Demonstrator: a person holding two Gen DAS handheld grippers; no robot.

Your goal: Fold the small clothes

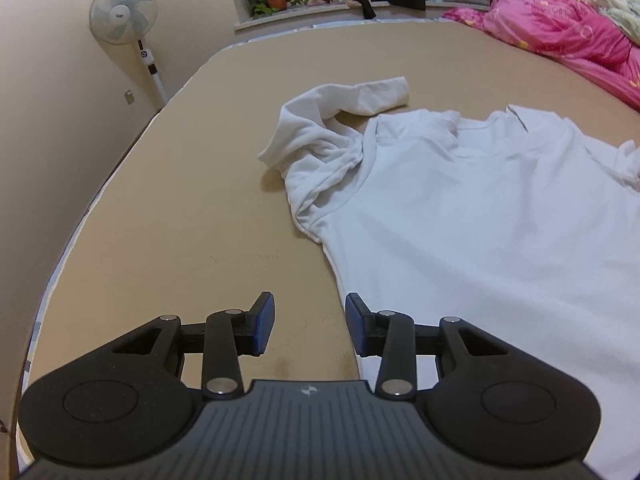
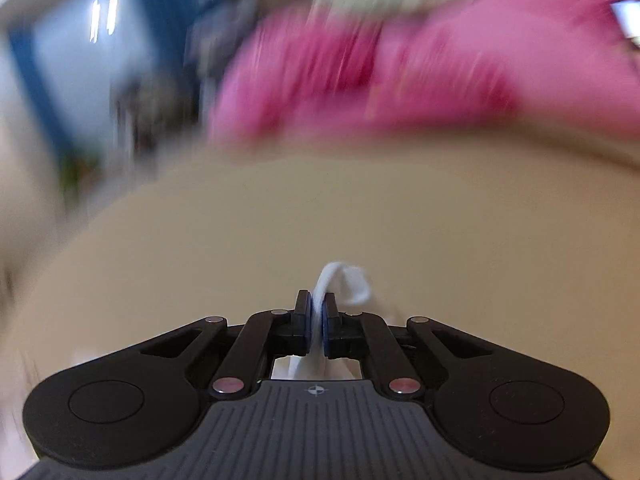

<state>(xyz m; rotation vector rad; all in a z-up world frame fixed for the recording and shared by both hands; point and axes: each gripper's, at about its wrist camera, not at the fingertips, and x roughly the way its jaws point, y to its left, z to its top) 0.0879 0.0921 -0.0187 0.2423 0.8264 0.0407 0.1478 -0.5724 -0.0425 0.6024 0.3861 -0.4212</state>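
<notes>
Hovering with jaws spread wide, left gripper over tan bed; white long-sleeve shirt lying flat at one o'clock. Pinching white fabric fold tight, right gripper; pink quilt blurring at twelve.

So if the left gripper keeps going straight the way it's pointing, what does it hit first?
Most likely bare tan bed surface: the open left gripper points along the white shirt's left edge. Farther on lies its bunched sleeve, though depth is unclear.
</notes>
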